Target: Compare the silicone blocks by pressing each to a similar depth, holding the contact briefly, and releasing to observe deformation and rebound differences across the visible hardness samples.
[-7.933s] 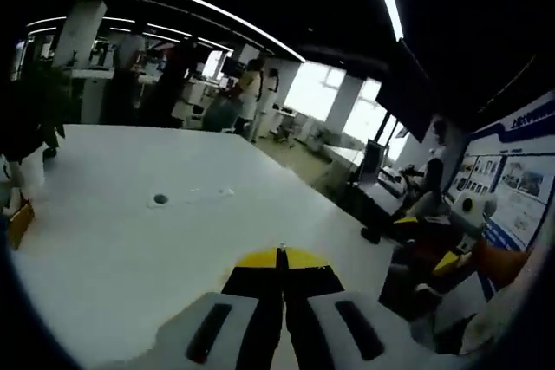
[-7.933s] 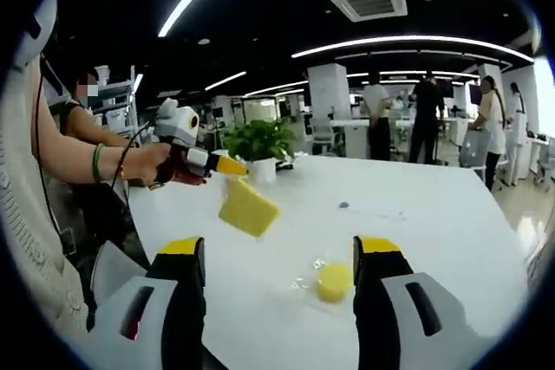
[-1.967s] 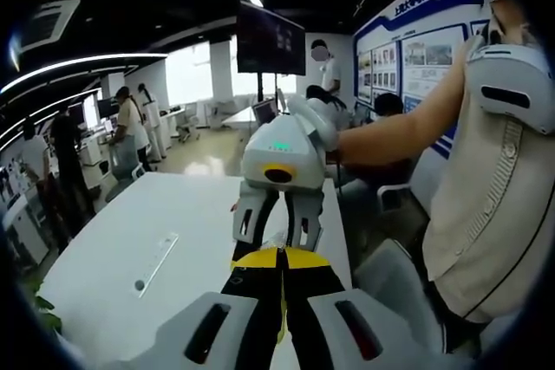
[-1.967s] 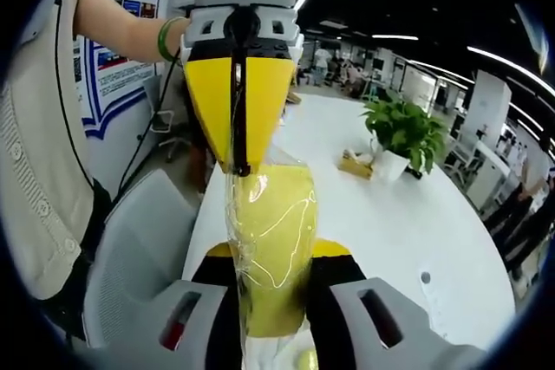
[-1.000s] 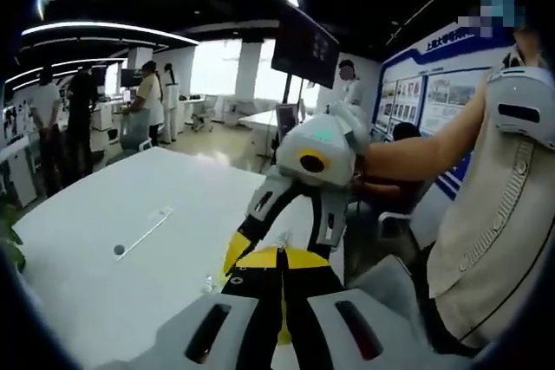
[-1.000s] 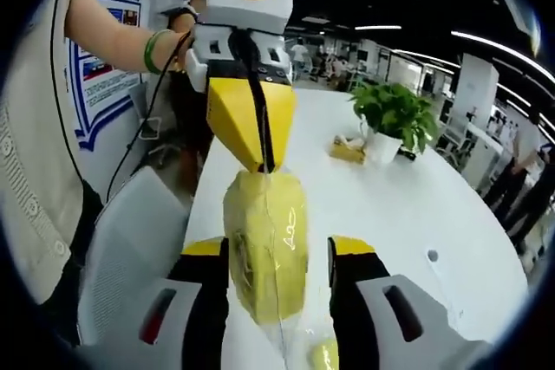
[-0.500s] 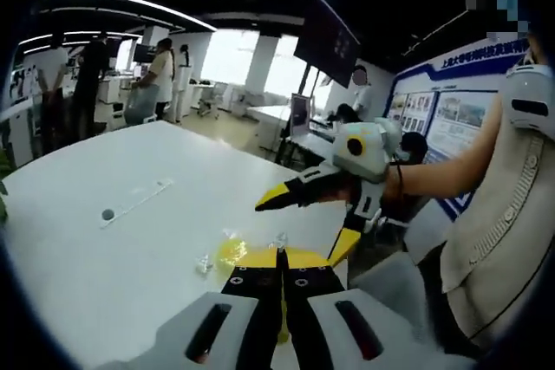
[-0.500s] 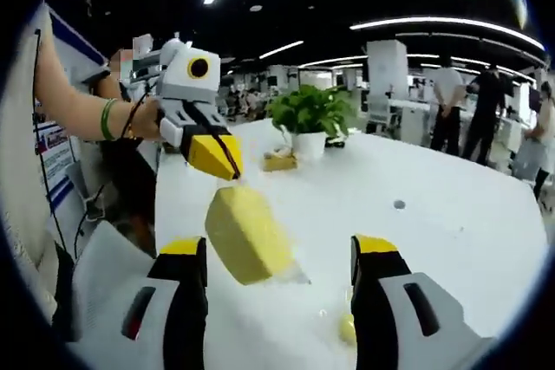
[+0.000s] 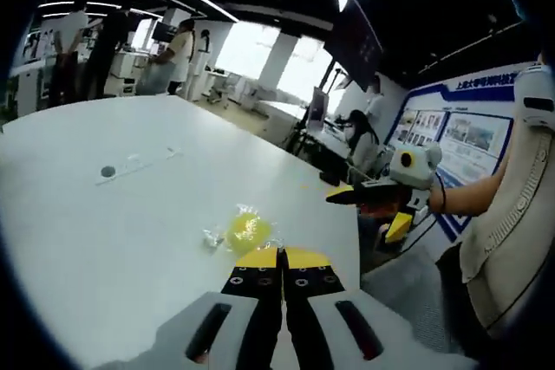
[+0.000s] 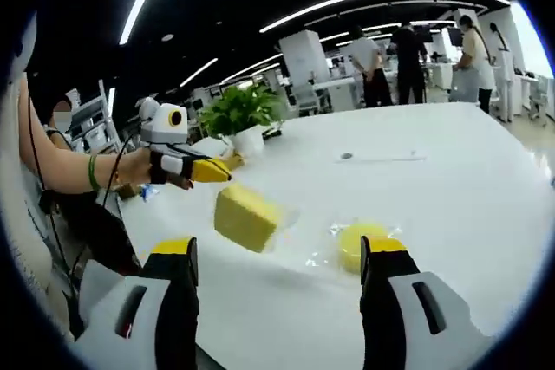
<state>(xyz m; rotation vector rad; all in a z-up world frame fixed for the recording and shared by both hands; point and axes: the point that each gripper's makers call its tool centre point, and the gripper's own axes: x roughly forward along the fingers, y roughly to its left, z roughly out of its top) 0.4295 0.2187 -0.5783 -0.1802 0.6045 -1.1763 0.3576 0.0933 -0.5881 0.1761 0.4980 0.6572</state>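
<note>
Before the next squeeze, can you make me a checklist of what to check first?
1. Left hand-held gripper holds the yellow block's wrapper: ok, block hangs at its shut tips above the table.
2. Right hand-held gripper open and free: ok, nothing between its jaws.
3. Block lined up between the right jaws: not ok, it sits ahead and toward the left jaw.
4. Round yellow sample resting on the white table: ok, in its clear wrap.
5. How hard each sample is: cannot tell.
</note>
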